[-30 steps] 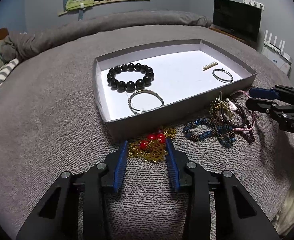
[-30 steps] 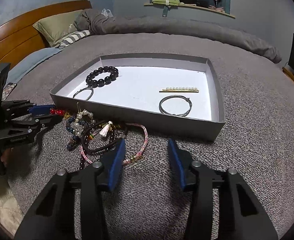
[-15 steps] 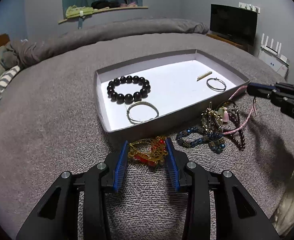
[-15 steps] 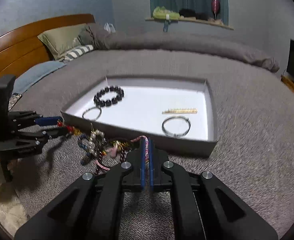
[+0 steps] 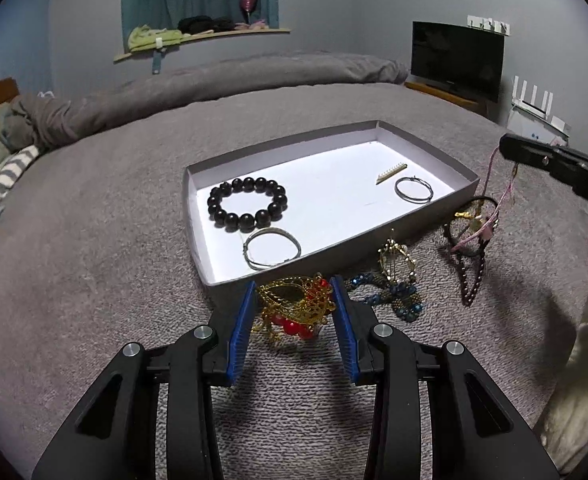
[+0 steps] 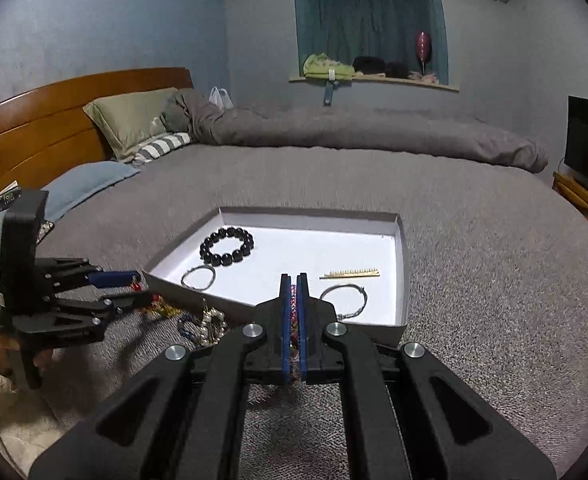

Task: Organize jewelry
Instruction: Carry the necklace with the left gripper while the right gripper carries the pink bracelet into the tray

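A shallow grey tray (image 5: pixel 430 148) with a white floor lies on the grey bed cover (image 5: pixel 94 264). Inside it are a black bead bracelet (image 5: pixel 247 208), a silver bangle (image 5: pixel 272 249) just in front of the beads, a second thin silver ring (image 5: pixel 413 189) toward the far right corner, and a small gold comb-like clip (image 5: pixel 391 174) beside that ring.

The left gripper (image 5: pixel 294 304) hangs low over the cover just before the tray's near wall. Its blue pads stand partly apart with a gold filigree piece with red beads (image 5: pixel 296 308) between them; the piece looks clamped by its edges and lifted a little, though whether it has fully cleared the cover is hard to tell.

To the right of it, loose on the cover, lie a blue beaded bracelet (image 5: pixel 394 300) and a gold pearl-trimmed piece (image 5: pixel 394 258) over it.

The right gripper (image 6: pixel 293 280) has its jaws pressed together on a pink braided cord bracelet (image 6: pixel 293 300), a sliver of which shows between the pads. In the left wrist view the cord hangs from that gripper's tip beside the tray's right end, dragging a tangle of dark bead strands (image 5: pixel 472 264) whose lower end still rests on the cover.
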The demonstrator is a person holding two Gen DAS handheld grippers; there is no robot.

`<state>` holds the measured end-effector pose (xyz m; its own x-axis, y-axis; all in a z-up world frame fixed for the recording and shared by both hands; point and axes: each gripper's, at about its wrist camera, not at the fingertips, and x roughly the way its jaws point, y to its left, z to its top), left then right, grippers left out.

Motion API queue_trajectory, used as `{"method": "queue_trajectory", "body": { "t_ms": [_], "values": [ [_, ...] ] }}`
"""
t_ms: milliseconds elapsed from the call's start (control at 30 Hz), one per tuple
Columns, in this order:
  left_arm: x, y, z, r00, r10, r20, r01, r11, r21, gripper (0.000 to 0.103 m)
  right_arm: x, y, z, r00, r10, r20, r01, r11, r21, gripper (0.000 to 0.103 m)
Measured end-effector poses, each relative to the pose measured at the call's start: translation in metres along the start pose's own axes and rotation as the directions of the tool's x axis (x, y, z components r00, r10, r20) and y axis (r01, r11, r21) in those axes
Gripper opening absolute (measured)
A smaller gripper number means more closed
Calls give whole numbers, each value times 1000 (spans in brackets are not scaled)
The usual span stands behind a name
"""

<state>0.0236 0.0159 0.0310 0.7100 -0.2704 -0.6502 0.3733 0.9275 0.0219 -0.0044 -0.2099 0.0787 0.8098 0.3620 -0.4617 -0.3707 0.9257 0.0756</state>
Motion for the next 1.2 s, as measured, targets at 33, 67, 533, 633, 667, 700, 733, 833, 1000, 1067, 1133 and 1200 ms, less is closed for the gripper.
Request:
{"method": "queue_trajectory", "body": {
  "t_ms": [33,67,533,633,667,700,733,833,1000,1067,1133,1200],
  "values": [
    [-1,0,1,1000,-1,2,1,1000,0,40,-2,1,1,1000,0,6,0,1000,0,3],
    [-1,0,1,1000,-2,4,2,1000,-1,40,-5,1,2,1000,1,15,-1,1000,2,3],
    [-9,-3,8,1000,-12,23,12,1000,0,40,-18,6,9,999,-2,53,3,1000,-14,3],
    [-13,-4,16,999,-11,41,11,1000,4,40,-16,6,12,999,-10,51,11,1000,-21,3],
    [-13,-4,18,999,-11,45,11,1000,7,40,-14,7,14,999,-15,50,17,1000,-25,3],
    [-14,-5,21,999,-9,48,8,1000,10,40,-12,7,16,999,-22,50,24,999,-27,3],
    [-14,-6,24,999,-6,49,5,1000,14,40,-10,7,18,998,-27,49,29,999,-28,3],
    [-15,-8,36,999,2,52,-3,1000,22,40,-2,5,27,998,-52,44,54,998,-28,3],
    [-10,-9,63,999,3,42,-5,999,48,40,17,-4,41,995,-94,31,95,995,-25,3],
    [-6,-9,74,999,3,46,-5,999,51,40,27,-10,44,993,-113,24,114,993,-21,3],
    [0,-8,83,999,4,49,-7,999,49,40,36,-15,47,993,-120,11,121,993,-11,3],
    [10,-8,91,999,7,49,-8,999,37,40,46,-21,52,992,-127,5,127,992,7,3]
  ]
}}
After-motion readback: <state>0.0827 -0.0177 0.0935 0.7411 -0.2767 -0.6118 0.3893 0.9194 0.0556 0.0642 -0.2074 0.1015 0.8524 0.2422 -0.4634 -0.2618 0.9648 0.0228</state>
